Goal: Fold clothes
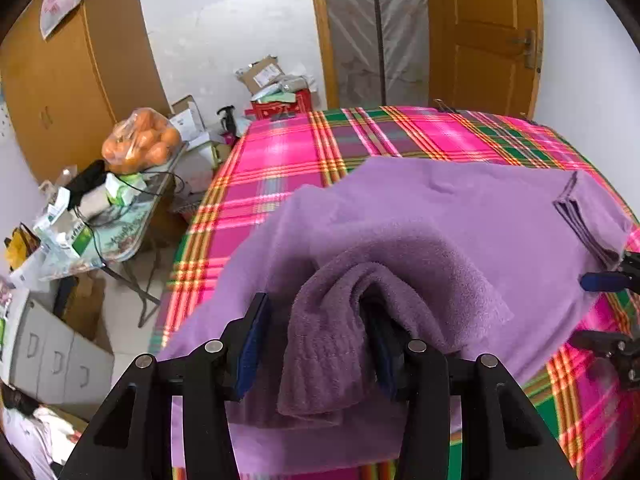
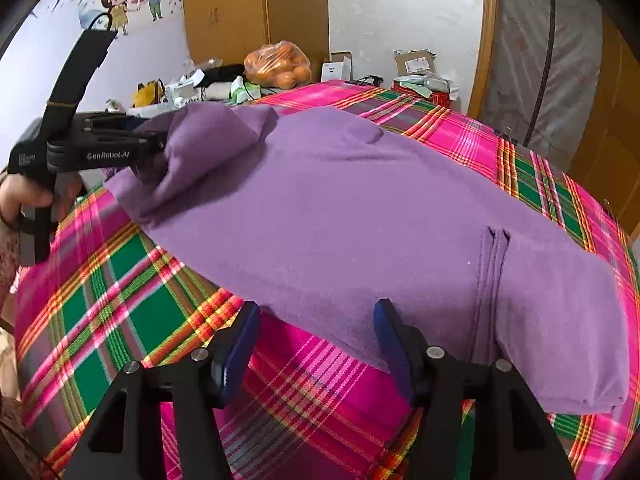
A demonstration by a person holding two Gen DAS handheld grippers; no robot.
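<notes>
Soft purple fleece garment (image 2: 340, 216) lies flat on the pink-green plaid tablecloth (image 2: 120, 280); left gripper (image 1: 320, 340) clamps its bunched sleeve at 9 o'clock, right gripper (image 2: 316, 340) stands open with the 6 o'clock hem between its jaws: unpinned, the body may drag askew.

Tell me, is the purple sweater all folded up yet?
Not yet. The purple sweater lies mostly spread; the left gripper holds one sleeve lifted.

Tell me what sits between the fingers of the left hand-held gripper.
A bunched ribbed cuff of the purple garment hangs between the fingers of the left hand-held gripper; whether the pads press it is unclear. It shows in the left wrist view.
</notes>
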